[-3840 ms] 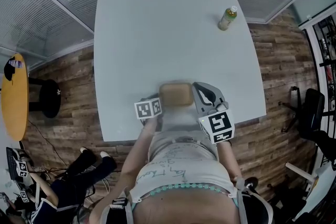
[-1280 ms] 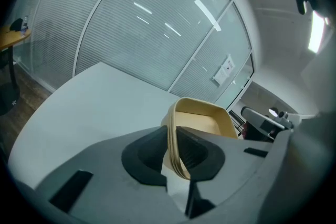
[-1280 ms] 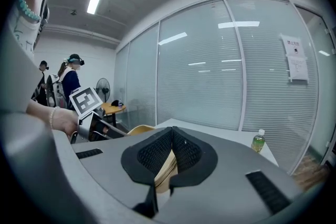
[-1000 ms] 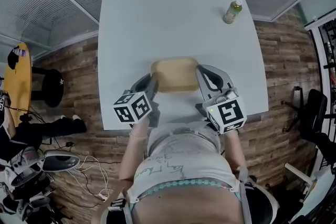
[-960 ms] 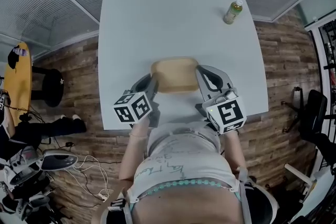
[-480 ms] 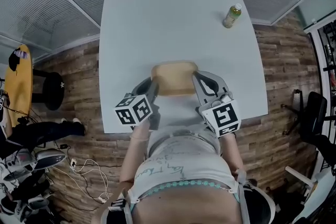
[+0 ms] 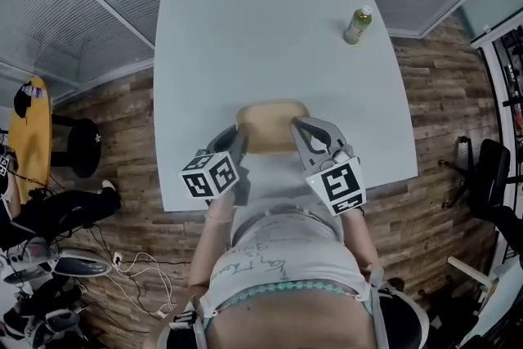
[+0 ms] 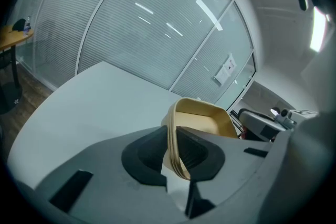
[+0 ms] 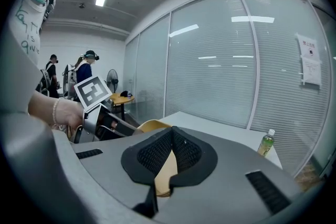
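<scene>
A tan rectangular tray [image 7: 271,125] is held above the near part of the pale table [image 7: 261,37], one gripper on each short side. My left gripper [image 7: 237,145] is shut on the tray's left rim [image 8: 172,139], which runs between its jaws in the left gripper view. My right gripper [image 7: 299,139] is shut on the opposite rim [image 9: 167,173]. In the right gripper view the left gripper's marker cube [image 9: 93,91] and a hand [image 9: 52,113] show across the tray. The tray's inside [image 8: 202,124] looks bare.
A green drink bottle [image 7: 356,24] stands near the table's far right corner, also the bottle [image 9: 266,142] in the right gripper view. Glass walls with blinds [image 8: 131,34] lie beyond. A yellow round table [image 7: 31,135] and a black stool [image 7: 82,147] are at left; people [image 9: 84,68] stand behind.
Both grippers and the tray have drawn back a little toward the table's near edge. Both stay shut on the tray's rims.
</scene>
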`<state>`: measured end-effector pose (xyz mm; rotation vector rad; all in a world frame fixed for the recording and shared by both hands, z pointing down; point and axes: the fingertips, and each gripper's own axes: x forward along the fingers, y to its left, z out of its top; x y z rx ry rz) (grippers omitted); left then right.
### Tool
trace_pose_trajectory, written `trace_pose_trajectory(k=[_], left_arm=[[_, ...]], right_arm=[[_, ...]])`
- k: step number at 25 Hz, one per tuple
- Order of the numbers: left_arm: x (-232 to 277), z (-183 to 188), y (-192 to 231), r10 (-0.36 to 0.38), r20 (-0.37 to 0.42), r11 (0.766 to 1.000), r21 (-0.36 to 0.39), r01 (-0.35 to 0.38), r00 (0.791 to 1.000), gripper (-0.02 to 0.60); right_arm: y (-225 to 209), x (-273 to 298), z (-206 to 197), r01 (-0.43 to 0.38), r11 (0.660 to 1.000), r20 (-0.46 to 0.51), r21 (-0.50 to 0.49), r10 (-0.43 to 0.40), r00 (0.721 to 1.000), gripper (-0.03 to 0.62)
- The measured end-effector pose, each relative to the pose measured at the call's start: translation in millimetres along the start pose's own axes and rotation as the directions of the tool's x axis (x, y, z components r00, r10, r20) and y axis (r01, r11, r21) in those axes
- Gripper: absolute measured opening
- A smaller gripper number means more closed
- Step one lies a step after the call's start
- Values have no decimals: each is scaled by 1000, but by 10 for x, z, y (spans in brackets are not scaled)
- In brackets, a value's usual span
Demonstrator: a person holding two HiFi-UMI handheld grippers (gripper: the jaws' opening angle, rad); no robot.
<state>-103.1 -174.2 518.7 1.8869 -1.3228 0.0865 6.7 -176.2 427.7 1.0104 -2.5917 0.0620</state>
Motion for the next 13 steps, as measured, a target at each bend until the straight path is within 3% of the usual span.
trace_pose_trajectory(k=[13], left_arm=[[-38,-30,-39,0,2,1000,12,0,1000,37]], right_arm=[[28,-59,-20,8,1000,-17,-6,-9,1000,0]])
